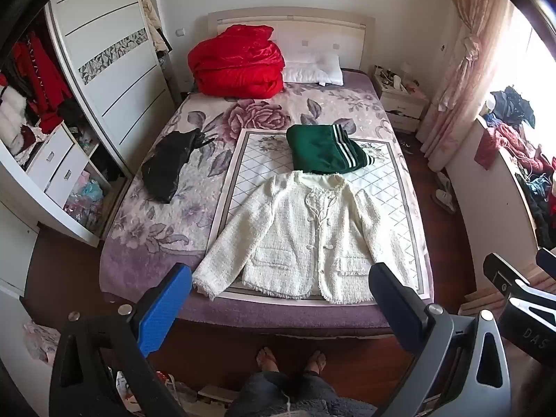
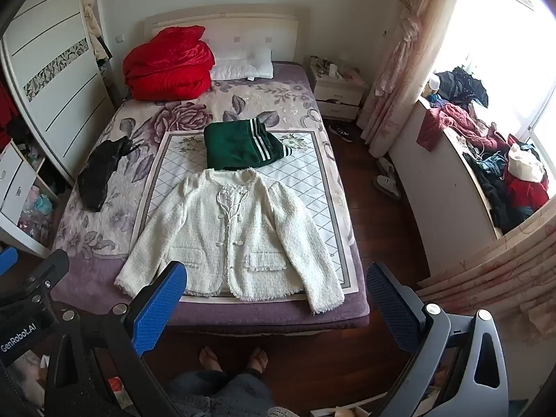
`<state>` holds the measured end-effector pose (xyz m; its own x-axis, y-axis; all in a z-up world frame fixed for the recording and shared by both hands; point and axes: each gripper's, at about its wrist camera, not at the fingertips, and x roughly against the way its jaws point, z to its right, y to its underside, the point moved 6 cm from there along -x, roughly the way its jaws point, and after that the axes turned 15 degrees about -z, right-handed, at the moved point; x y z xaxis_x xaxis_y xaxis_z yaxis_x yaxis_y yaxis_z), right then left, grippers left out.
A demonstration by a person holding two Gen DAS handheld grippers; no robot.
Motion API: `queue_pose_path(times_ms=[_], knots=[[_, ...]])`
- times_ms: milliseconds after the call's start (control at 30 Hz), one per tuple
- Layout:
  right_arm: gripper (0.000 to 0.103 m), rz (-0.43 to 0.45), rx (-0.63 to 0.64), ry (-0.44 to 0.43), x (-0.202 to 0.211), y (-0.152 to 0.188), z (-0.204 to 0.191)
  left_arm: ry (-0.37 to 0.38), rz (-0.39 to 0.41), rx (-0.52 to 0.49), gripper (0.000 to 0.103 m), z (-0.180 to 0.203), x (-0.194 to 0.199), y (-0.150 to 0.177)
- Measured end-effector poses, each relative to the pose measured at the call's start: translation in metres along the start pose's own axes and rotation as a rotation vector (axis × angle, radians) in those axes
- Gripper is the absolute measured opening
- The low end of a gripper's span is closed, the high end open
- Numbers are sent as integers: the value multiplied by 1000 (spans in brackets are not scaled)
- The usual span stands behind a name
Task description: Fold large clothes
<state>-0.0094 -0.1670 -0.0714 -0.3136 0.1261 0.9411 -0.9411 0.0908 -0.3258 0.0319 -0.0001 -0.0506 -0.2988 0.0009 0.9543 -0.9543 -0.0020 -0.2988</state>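
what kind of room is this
A home bedroom: a double bed with a floral purple cover, a white sliding-door wardrobe beside it, and a small white bedside table.

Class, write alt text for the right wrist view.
A white jacket lies spread flat on a bed, a folded green garment just beyond its collar. The open right gripper hovers over the bed's near edge.

Both my wrist views look steeply down from the bed's (image 1: 146,278) foot, well back. They share the bed, centred; my right view sits further right, showing more window (image 2: 504,34).
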Motion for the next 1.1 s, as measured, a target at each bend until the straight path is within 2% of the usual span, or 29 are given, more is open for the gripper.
queue_pose_path(times_ms=[1100], knots=[[103,13,-1,2,8,-6,-7,12,3,7,103,0,4,-4]])
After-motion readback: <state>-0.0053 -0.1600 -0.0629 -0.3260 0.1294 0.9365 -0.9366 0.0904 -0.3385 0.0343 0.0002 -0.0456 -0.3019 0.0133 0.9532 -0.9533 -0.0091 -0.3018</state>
